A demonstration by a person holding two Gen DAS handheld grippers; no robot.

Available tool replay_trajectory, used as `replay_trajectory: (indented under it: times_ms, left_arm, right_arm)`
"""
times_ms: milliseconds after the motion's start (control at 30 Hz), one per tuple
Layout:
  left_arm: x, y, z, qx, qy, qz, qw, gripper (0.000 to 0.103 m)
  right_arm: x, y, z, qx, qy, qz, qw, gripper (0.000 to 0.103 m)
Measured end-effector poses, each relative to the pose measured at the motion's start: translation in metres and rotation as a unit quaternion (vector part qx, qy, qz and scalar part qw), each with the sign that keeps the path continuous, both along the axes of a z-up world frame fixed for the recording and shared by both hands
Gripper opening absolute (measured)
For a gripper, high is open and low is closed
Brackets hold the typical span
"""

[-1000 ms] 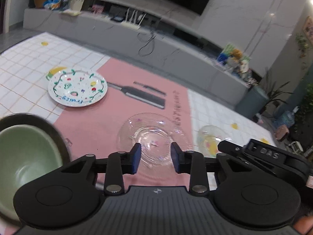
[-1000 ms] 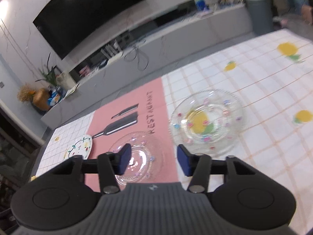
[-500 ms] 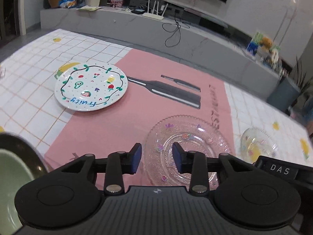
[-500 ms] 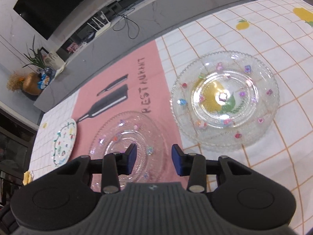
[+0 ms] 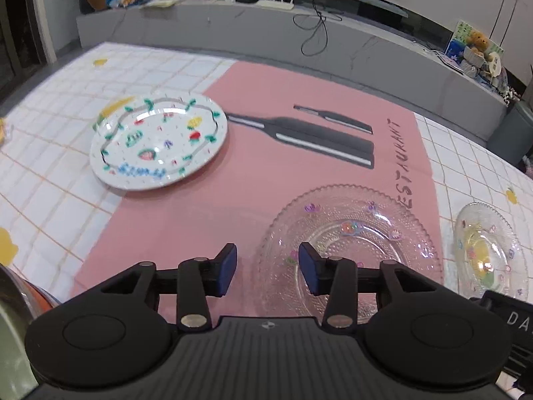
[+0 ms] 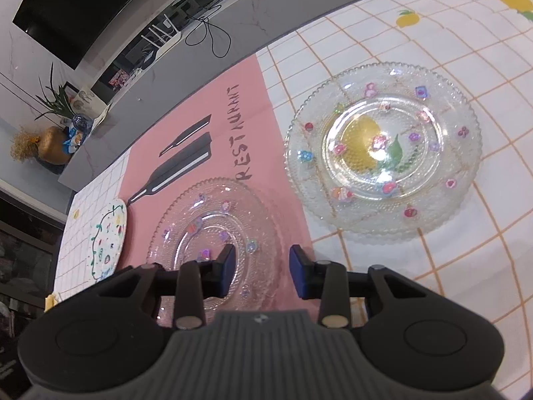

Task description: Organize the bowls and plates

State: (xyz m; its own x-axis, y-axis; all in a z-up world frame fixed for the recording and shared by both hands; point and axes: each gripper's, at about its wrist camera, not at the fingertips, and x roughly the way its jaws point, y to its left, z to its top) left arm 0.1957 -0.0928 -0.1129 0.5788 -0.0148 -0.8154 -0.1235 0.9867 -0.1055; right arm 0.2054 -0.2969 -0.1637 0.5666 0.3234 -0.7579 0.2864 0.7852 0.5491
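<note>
A white painted plate [image 5: 158, 143] lies at the left on the tablecloth; it shows small in the right wrist view [image 6: 108, 240]. A clear glass plate [image 5: 353, 233] lies on the pink mat [image 5: 266, 173], also in the right wrist view [image 6: 213, 230]. A second clear glass plate [image 6: 383, 146] lies on the checked cloth to the right, at the edge of the left wrist view [image 5: 486, 250]. My left gripper [image 5: 267, 268] is open and empty, above the mat beside the glass plate's left rim. My right gripper [image 6: 261, 271] is open and empty over the first glass plate's right rim.
A green bowl's edge [image 5: 13, 326] shows at the lower left. The other gripper's black body [image 5: 506, 316] sits at the lower right. The table's far edge faces a grey TV console [image 5: 266, 33] with a router, cables and a vase.
My left gripper has swung left and forward, the green bowl sliding almost out of view. My right gripper has dropped closer to the glass plates and its jaws narrowed a little.
</note>
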Motion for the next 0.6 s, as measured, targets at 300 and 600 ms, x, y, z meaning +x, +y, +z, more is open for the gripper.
replay_trajectory:
  times_ms: [300, 600]
  left_arm:
    - [-0.005, -0.004, -0.001, -0.024, 0.006, -0.024, 0.9994, 0.031]
    - [-0.014, -0.004, -0.004, -0.043, -0.009, -0.027, 0.9987, 0.03]
  right_arm:
    - [0.0, -0.001, -0.003, 0.005, 0.021, -0.007, 1.0, 0.007]
    - [-0.001, -0.007, 0.0, -0.017, 0.015, -0.012, 1.0, 0.013]
